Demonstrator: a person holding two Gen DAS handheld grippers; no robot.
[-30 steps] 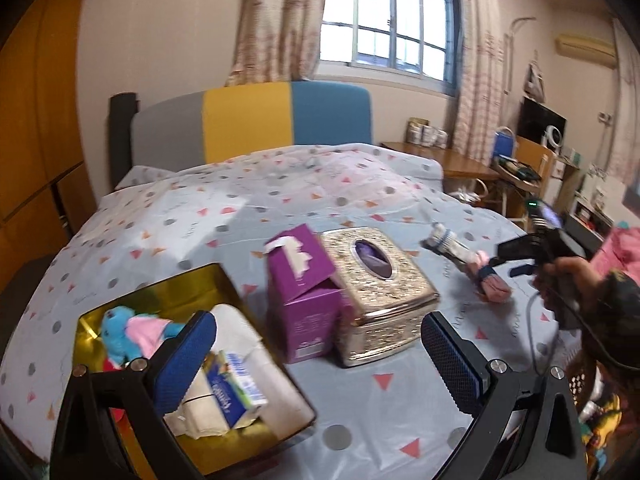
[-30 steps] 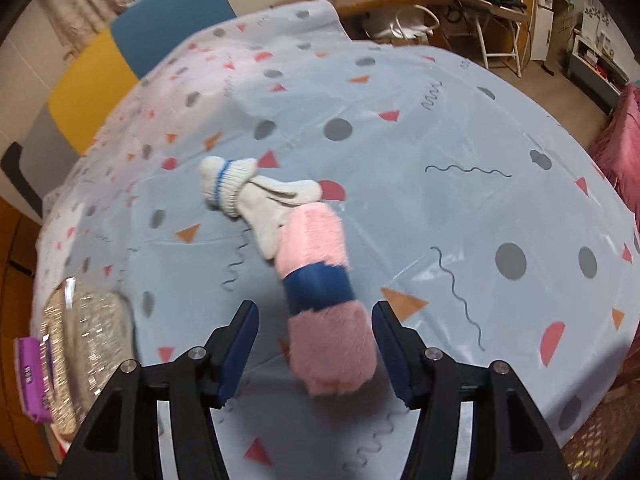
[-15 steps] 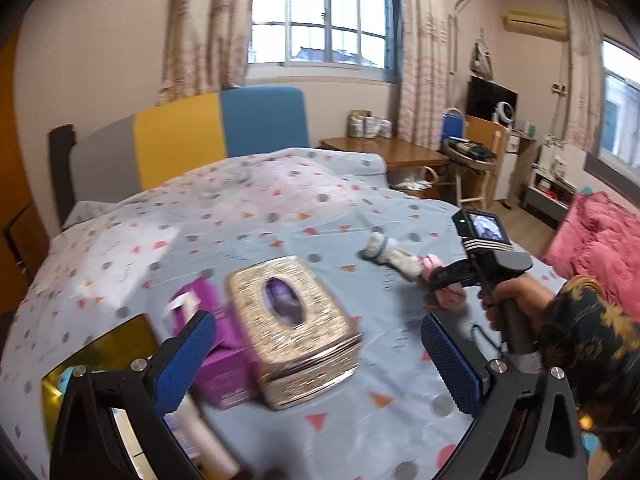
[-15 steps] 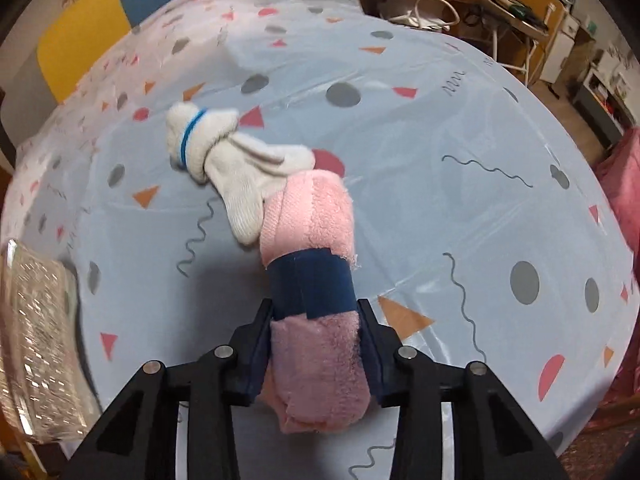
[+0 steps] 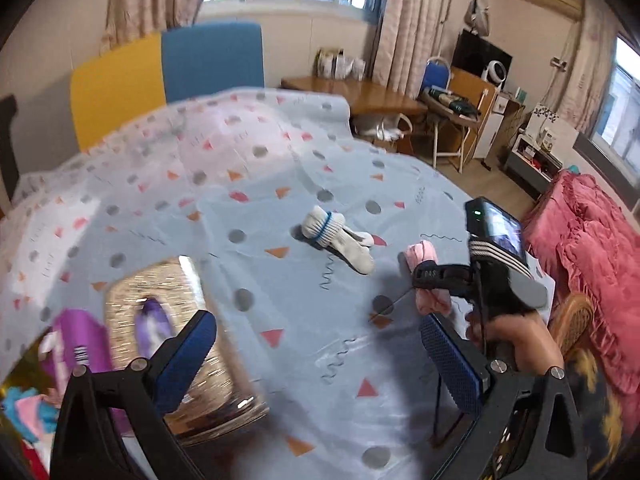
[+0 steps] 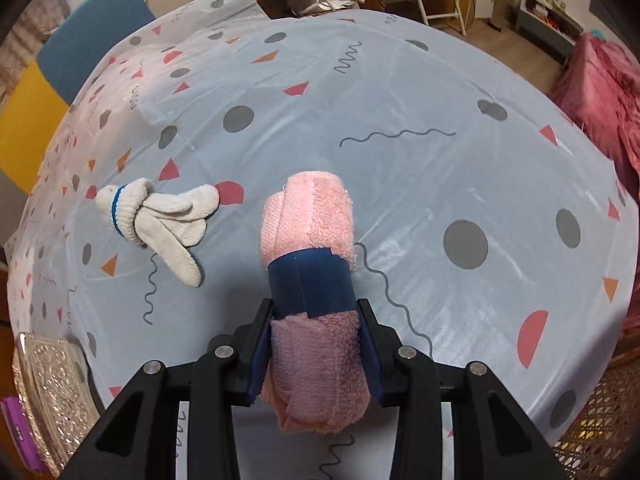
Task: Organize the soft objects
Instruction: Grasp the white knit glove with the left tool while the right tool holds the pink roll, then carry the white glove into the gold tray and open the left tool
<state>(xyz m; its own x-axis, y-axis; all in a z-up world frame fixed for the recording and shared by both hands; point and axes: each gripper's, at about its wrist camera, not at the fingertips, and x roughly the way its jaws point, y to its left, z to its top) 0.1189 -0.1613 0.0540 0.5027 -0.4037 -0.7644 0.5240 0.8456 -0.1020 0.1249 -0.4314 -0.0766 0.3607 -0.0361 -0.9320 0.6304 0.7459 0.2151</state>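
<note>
Right tool clamps the rolled pink towel between its fingers

Right gripper, black frame, blue pads: jaws have just been closing and now press both sides of a rolled pink terry towel with a dark blue band. Roll points away from camera, over a pale blue bed cover printed with dots, triangles and squiggles. White knitted glove bundle with a blue-striped cuff lies left, apart from towel. Embossed gold tissue box at lower left edge.
</note>
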